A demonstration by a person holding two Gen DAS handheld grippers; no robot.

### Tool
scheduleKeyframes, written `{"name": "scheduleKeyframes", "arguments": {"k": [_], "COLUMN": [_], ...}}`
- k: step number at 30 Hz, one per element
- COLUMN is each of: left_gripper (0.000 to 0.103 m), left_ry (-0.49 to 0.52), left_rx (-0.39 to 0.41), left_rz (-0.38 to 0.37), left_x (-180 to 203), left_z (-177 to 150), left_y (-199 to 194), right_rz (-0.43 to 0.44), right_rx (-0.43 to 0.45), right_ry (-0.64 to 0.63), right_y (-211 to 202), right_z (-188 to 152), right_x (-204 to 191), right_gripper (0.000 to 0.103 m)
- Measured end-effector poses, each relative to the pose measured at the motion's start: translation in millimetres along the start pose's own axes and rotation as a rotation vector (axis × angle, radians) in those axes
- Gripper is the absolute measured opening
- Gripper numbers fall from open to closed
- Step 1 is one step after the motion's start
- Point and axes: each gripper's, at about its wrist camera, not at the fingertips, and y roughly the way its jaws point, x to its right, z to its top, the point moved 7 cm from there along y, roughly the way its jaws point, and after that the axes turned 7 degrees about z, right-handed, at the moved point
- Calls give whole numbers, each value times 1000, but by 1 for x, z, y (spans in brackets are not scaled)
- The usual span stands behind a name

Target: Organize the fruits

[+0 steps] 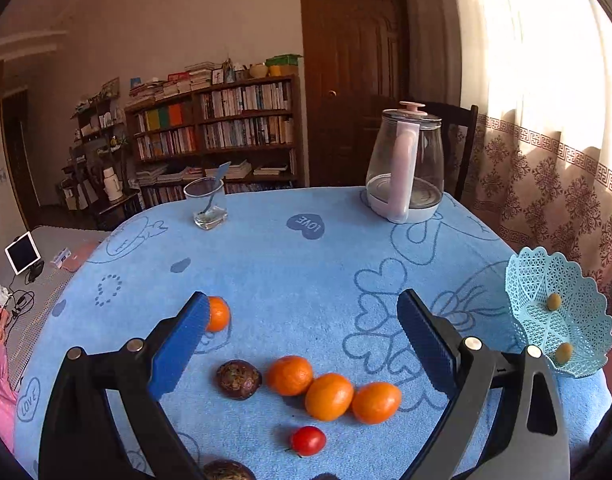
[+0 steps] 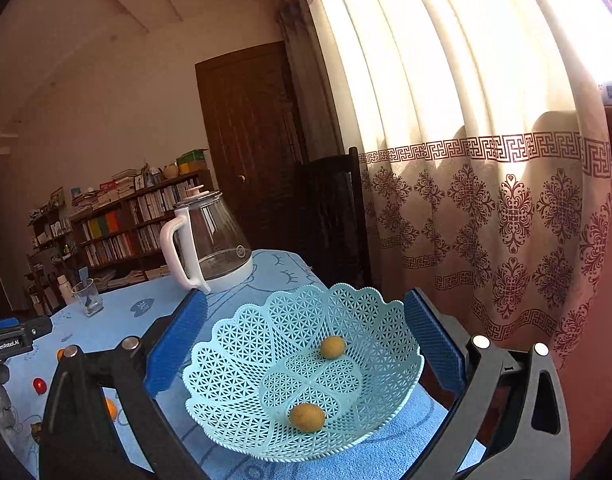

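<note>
My left gripper (image 1: 302, 312) stands open above the blue tablecloth, nothing between its fingers. Below it lie three oranges in a row (image 1: 329, 396), a dark brown passion fruit (image 1: 239, 379) and a red cherry tomato (image 1: 308, 441). Another orange (image 1: 218, 313) sits partly behind the left finger. A second dark fruit (image 1: 228, 471) shows at the bottom edge. My right gripper (image 2: 306, 312) is open over the pale blue lattice basket (image 2: 226, 364), which holds two small yellow-green fruits (image 2: 332, 347) (image 2: 307, 417). The same basket (image 1: 586, 320) stands at the table's right edge in the left wrist view.
A glass kettle (image 1: 406, 164) with a pink handle stands at the back of the table, a drinking glass (image 1: 206, 204) with a spoon at the back left. A dark chair (image 2: 330, 220) and patterned curtain (image 2: 506, 220) lie behind the basket. The left gripper's body (image 2: 10, 340) shows at far left.
</note>
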Motion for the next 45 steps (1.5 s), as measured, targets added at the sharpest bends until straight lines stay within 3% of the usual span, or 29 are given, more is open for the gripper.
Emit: {"name": "scheduleKeyframes", "arguments": {"k": [5, 11, 17, 25, 30, 37, 40, 45], "left_gripper": [94, 93, 86, 75, 50, 50, 39, 39], "left_ry": [-105, -115, -127, -88, -121, -127, -130, -162], "left_rx": [-54, -126, -239, -324, -383, -409, -426, -404], "left_rz": [89, 114, 59, 14, -7, -17, -27, -65], "left_x": [-60, -91, -94, -81, -81, -81, -81, -84], "left_z": [-1, -6, -15, -25, -34, -42, -45, -45], "left_y": [19, 43, 80, 119, 142, 158, 163, 159], "right_rz": [36, 99, 180, 266, 293, 340, 374, 431], "right_rx": [-31, -106, -175, -284, -344, -409, -450, -534], "right_ry": [-30, -47, -76, -95, -90, -109, -110, -104], "right_y": [-1, 2, 4, 13, 18, 24, 28, 38], "right_z": [1, -7, -17, -38, -51, -66, -74, -90], "right_x": [-17, -41, -70, -99, -109, -132, -145, -165], "right_gripper": [100, 100, 100, 100, 100, 100, 100, 100]}}
